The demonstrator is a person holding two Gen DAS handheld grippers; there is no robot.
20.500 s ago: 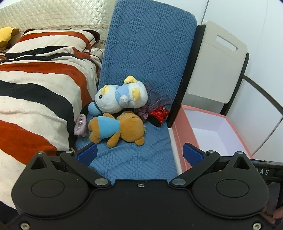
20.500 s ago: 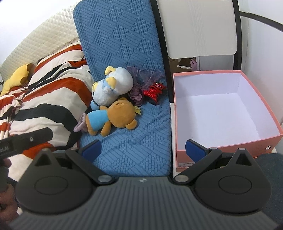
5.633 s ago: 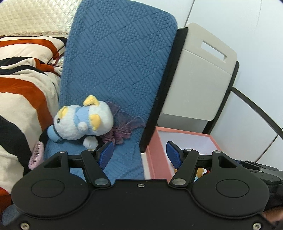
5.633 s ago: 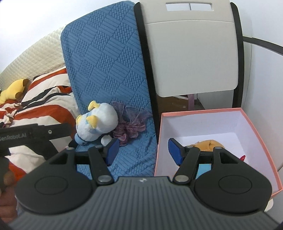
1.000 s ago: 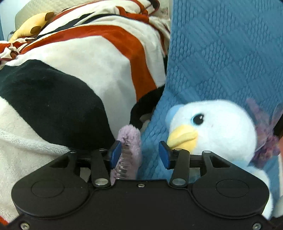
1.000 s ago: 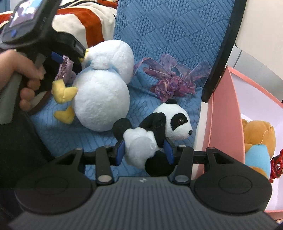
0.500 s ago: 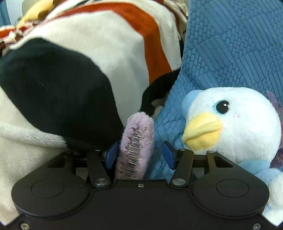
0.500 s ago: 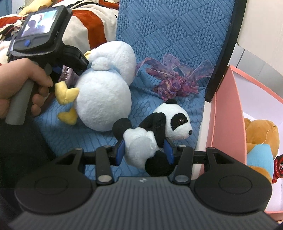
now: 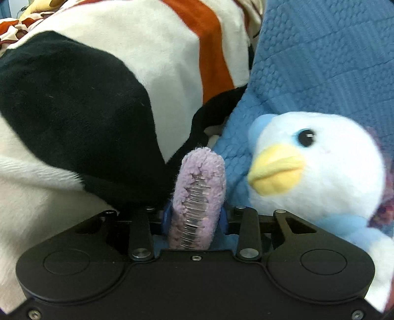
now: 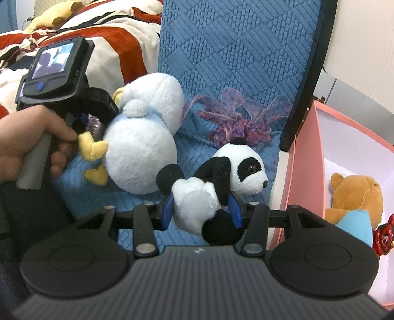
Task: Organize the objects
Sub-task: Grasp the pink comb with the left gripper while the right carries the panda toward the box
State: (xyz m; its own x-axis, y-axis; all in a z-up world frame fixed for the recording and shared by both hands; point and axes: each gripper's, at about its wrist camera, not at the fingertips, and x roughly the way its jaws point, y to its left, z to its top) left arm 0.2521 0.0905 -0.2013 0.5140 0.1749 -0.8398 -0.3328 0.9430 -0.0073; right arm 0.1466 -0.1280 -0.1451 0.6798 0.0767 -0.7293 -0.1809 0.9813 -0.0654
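Observation:
A fuzzy purple hair clip point(image 9: 199, 192) stands upright between the blue pads of my left gripper point(image 9: 194, 217). Its jaws are closing and the pads press the clip's sides. Just right of it lies a white and light-blue bird plush point(image 9: 320, 167) with a yellow beak. In the right wrist view that bird plush point(image 10: 140, 147) lies on the blue cushion point(image 10: 234, 49), with a hand holding the left gripper point(image 10: 91, 123) beside it. My right gripper point(image 10: 200, 209) is shut on a small panda plush point(image 10: 236, 169), held above the cushion near the pink box point(image 10: 305, 157).
The pink box holds an orange bear plush point(image 10: 354, 194) and a red item point(image 10: 384, 233). A purple ribbon bow point(image 10: 236, 118) lies on the cushion behind the panda. A striped blanket point(image 9: 98, 86) is heaped left of the cushion, with a yellow plush point(image 10: 56, 14) at the far back.
The left gripper has closed in around the purple hair clip, and its pads have come together onto it. The right gripper still holds the panda in the same place.

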